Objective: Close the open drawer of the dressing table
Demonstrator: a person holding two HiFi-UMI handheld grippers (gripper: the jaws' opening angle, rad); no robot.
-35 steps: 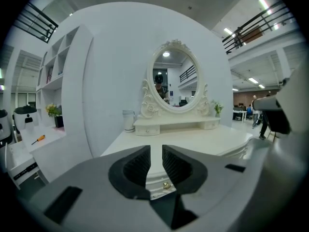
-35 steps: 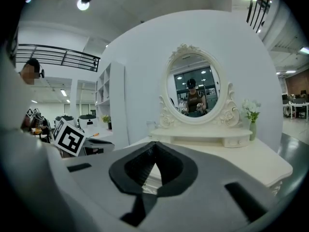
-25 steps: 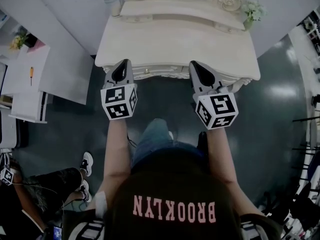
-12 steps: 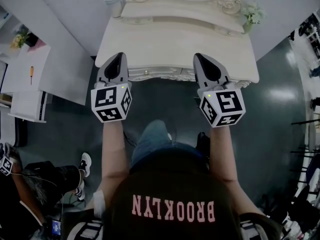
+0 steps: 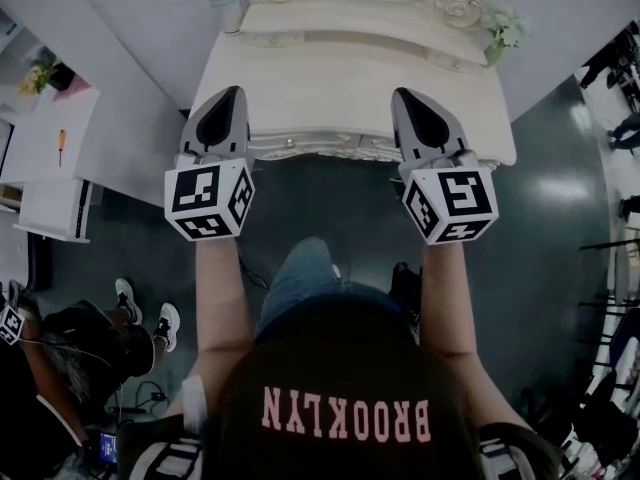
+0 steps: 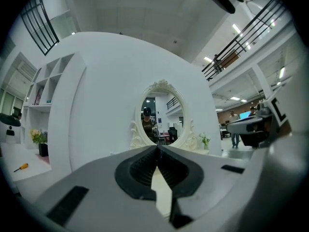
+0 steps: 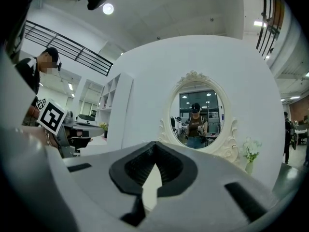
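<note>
Overhead, dressing table (image 5: pixel 350 88), vase (image 5: pixel 493 50) holding flowers (image 5: pixel 508 23)

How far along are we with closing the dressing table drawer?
Looks done: in the head view no drawer juts from the front of the dressing table, whose carved edge runs even between the grippers. In hand: nothing. The left gripper and right gripper have their fingers shut on nothing and point level at the mirror. Left: probably nothing more, though the drawer face itself cannot be made out.
</note>
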